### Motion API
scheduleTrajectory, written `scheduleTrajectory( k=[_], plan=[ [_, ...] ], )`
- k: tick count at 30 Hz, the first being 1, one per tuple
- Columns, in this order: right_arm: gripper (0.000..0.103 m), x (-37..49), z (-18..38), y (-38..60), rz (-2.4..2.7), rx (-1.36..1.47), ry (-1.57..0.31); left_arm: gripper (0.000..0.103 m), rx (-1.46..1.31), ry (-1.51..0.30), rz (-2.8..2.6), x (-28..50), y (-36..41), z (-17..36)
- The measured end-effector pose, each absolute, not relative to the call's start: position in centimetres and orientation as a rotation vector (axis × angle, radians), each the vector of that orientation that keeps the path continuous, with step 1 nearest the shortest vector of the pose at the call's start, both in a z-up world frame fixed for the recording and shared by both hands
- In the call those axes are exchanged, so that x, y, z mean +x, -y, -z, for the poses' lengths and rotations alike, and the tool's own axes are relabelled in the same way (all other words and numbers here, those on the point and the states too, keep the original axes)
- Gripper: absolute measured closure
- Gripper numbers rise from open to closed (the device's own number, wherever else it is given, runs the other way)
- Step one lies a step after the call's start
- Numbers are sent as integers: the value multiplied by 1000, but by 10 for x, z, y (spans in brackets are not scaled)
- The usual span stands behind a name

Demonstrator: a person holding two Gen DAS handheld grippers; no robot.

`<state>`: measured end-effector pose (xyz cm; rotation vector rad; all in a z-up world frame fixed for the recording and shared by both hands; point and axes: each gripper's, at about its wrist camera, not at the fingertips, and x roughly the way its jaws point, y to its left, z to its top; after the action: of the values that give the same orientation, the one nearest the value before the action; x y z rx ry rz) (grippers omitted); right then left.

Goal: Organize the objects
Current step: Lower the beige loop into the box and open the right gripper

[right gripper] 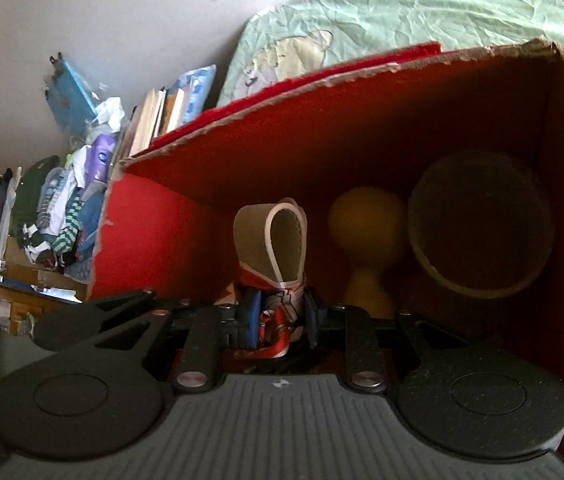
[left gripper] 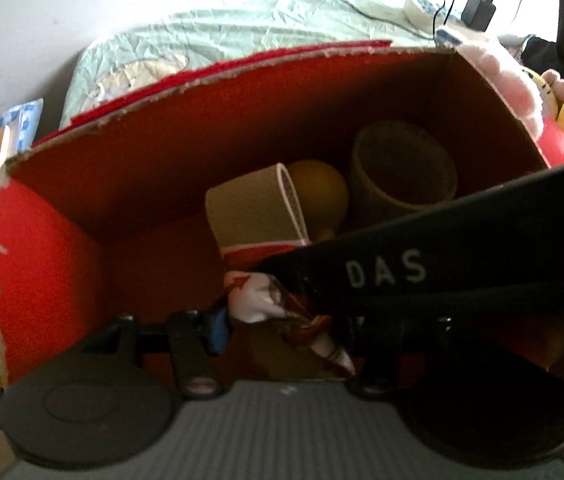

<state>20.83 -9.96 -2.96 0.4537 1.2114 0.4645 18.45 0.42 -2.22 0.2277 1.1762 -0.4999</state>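
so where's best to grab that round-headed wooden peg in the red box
Take the wooden peg by its ball head, coming straight down from above. It stands upright, the head is its highest part, and the paper cup and tape roll flank it inside the red box.

The right gripper reaches into the box. In front of it stands the folded pouch; the ball and the bowl lie to its right.
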Motion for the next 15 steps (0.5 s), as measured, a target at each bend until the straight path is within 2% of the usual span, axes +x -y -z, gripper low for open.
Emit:
scheduleTrajectory(
  k=[3,8,15],
  plan=[
    [80,210,34,101,-462,465,-1230,53,237,-1182,489,187,-3,21],
    [94,213,36,102,-485,507,-1228,53,271,-1179,435,195,0,21],
    [94,219,40,102,-455,474,-1209,52,286,-1189,421,204,-2,30]
  ],
)
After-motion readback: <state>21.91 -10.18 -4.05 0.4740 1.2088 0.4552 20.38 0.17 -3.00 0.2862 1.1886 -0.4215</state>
